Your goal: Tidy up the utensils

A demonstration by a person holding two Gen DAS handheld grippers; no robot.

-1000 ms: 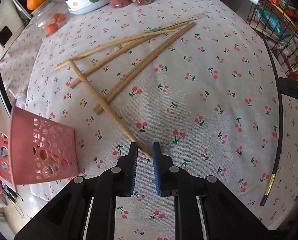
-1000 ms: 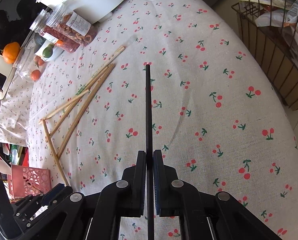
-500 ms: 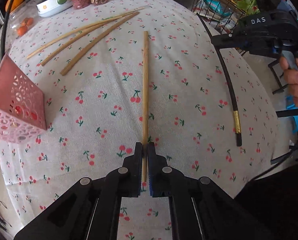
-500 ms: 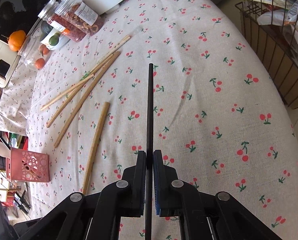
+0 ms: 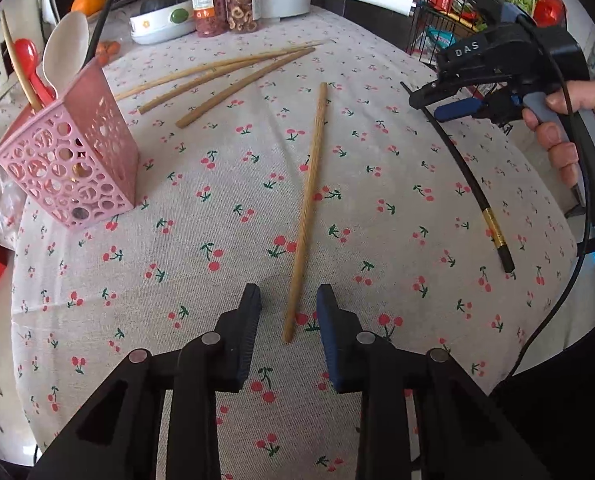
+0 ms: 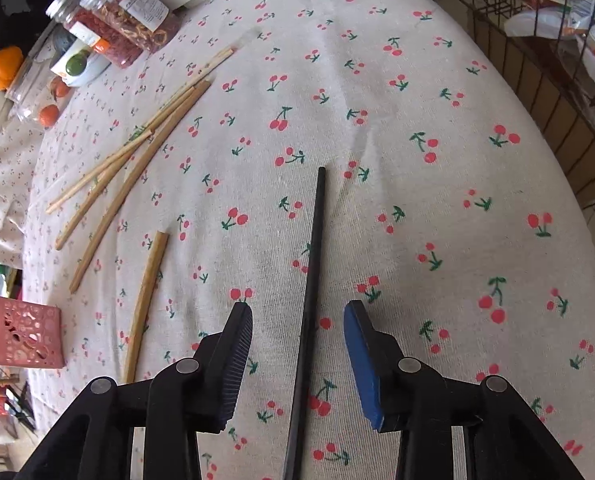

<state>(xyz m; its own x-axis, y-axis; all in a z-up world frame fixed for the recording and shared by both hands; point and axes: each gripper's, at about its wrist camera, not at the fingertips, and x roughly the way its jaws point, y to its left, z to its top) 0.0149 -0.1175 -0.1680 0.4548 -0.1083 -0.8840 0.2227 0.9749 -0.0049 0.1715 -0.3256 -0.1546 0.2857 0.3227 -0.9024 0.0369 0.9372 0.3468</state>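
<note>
Our left gripper [image 5: 288,312] and right gripper [image 6: 298,322] have just opened. The wooden chopstick [image 5: 308,200] and the black chopstick [image 6: 309,300] lie free between the jaws. The pink holder [image 5: 73,160] waits; all chopsticks remain.

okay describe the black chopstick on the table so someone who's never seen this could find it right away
On the cherry-print tablecloth, look to the side nearest the wire rack, away from the pink perforated utensil holder. The black chopstick lies there alone between the open right gripper pads. It is the only dark one, with a gold band near one end; the others are pale wood.
</note>
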